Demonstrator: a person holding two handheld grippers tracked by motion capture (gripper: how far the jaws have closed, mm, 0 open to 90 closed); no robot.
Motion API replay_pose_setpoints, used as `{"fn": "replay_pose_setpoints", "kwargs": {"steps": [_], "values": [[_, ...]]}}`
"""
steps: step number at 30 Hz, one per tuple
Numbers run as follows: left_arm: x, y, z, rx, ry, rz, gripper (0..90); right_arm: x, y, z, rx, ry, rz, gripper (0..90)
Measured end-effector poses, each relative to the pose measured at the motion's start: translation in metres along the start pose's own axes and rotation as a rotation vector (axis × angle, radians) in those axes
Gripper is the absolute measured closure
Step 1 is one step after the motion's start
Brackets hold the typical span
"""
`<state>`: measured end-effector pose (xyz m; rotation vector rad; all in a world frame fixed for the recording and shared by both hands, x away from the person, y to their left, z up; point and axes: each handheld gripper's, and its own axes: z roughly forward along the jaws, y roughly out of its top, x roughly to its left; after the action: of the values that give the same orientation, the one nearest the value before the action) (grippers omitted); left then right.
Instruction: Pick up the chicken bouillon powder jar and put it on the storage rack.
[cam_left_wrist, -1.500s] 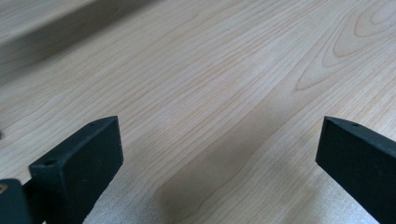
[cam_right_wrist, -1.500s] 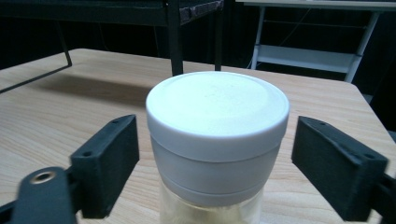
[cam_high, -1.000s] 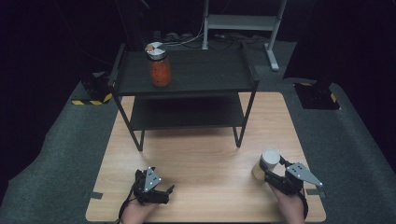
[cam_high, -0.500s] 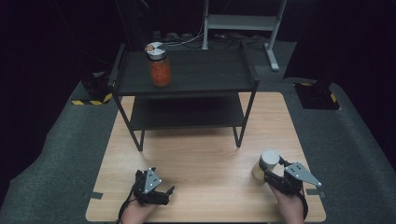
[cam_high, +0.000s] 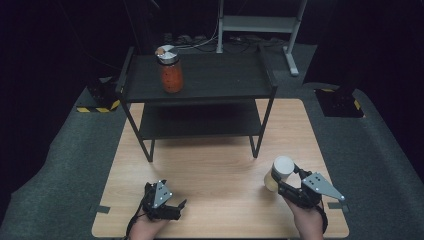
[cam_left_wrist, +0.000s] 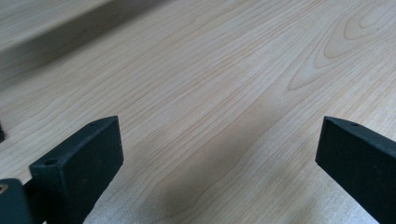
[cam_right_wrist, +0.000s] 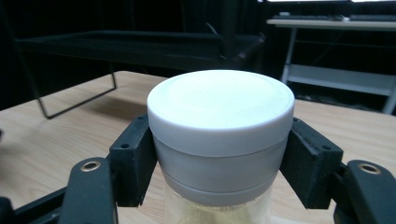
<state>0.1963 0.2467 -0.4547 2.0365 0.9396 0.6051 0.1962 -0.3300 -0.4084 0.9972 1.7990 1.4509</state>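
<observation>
Clamping a white-lidded jar (cam_right_wrist: 219, 140) by its cap, right tool (cam_right_wrist: 219, 163); left tool (cam_left_wrist: 215, 158) wide open, empty.

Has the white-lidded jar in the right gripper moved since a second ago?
Cannot tell. In the high view the white-lidded jar, clamped in the right gripper, sits at the same spot relative to the shelf rack's front right leg.

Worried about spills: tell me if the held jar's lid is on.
On. The white lid caps the jar held in the right gripper.
</observation>
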Motion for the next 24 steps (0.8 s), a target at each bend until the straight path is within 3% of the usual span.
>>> {"fn": "replay_pose_setpoints", "kwargs": {"steps": [10,13,24], "values": [[0.002,-0.001,-0.001,0.001,-0.011,-0.007,1.2,0.019,0.03,0.0,-0.063,0.093,-0.017,33.5],[0.003,-0.002,-0.002,-0.003,-0.015,-0.008,1.2,0.024,0.046,0.002,-0.074,0.106,-0.029,33.5],[0.005,-0.002,-0.002,-0.005,-0.028,-0.009,1.2,0.029,0.078,0.01,-0.125,0.15,-0.019,33.4]]}}
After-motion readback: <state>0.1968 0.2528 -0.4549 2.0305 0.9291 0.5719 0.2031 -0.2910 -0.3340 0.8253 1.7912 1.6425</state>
